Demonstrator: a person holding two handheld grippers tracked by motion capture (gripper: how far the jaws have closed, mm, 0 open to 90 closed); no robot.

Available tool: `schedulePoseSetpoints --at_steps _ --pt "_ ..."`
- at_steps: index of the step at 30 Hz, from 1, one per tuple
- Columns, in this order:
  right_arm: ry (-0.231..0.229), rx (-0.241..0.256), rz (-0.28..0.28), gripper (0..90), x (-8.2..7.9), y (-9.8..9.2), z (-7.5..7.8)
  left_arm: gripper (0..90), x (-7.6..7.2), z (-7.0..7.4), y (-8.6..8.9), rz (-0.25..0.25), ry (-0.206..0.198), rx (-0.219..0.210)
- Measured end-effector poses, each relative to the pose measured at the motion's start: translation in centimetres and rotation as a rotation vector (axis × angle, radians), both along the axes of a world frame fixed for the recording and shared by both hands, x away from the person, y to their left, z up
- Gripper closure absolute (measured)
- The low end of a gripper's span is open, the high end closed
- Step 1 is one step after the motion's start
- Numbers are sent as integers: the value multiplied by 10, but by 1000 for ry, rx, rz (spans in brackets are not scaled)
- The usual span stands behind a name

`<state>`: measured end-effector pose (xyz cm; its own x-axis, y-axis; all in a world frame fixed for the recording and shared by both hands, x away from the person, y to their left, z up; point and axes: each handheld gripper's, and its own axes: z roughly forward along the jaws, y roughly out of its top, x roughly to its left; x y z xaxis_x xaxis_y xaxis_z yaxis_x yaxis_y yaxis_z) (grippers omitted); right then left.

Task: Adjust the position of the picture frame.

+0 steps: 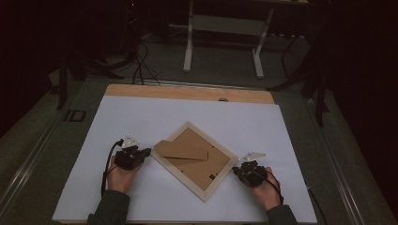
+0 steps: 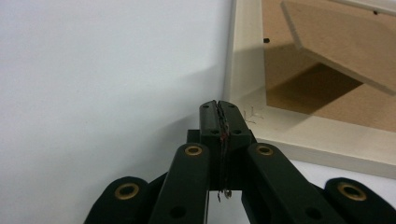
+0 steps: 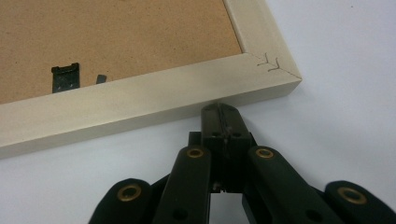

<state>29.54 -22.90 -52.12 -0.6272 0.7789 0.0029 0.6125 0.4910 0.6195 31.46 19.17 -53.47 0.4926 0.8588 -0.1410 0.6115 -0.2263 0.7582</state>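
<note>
In the high view, a pale wooden picture frame (image 1: 195, 161) lies face down on the white surface (image 1: 141, 117), turned so that its corners point like a diamond. Its brown fibreboard backing (image 1: 197, 166) faces up, and a loose brown fibreboard stand flap (image 1: 180, 149) rests across the upper left part of it. The left gripper (image 1: 145, 152) sits at the frame's left corner, held by the person's left hand (image 1: 121, 177). The right gripper (image 1: 235, 171) sits at the frame's right corner, held by the right hand (image 1: 267, 187). Both hands lie low on the surface, one on each side of the frame.

In the left gripper view, the left gripper's (image 2: 219, 106) two black jaws are pressed together with nothing between them. Their tips rest just at the pale frame's (image 2: 243, 70) corner, either touching it or very close to it. Beyond, the stand flap (image 2: 345, 37) lifts at a tilt above the backing (image 2: 299, 88) and casts a dark shadow on it.

In the right gripper view, the right gripper's (image 3: 220, 109) jaws are likewise closed tight and hold nothing. Their tips meet the outer side of the frame's (image 3: 140, 105) rail, near its mitred corner, where small pencil marks (image 3: 271, 63) show. A small black metal clip (image 3: 64, 77) sits on the backing (image 3: 116, 32) close to the rail.
</note>
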Motion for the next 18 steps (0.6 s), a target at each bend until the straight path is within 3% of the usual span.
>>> schedulePoseSetpoints --at_steps 9,18 --pt "-2 -2 -5 899 11 10 0 900 0 -2 -4 4 15 39" --pt "-2 23 -22 899 20 19 -1 900 -1 -2 -6 -6 17 39"
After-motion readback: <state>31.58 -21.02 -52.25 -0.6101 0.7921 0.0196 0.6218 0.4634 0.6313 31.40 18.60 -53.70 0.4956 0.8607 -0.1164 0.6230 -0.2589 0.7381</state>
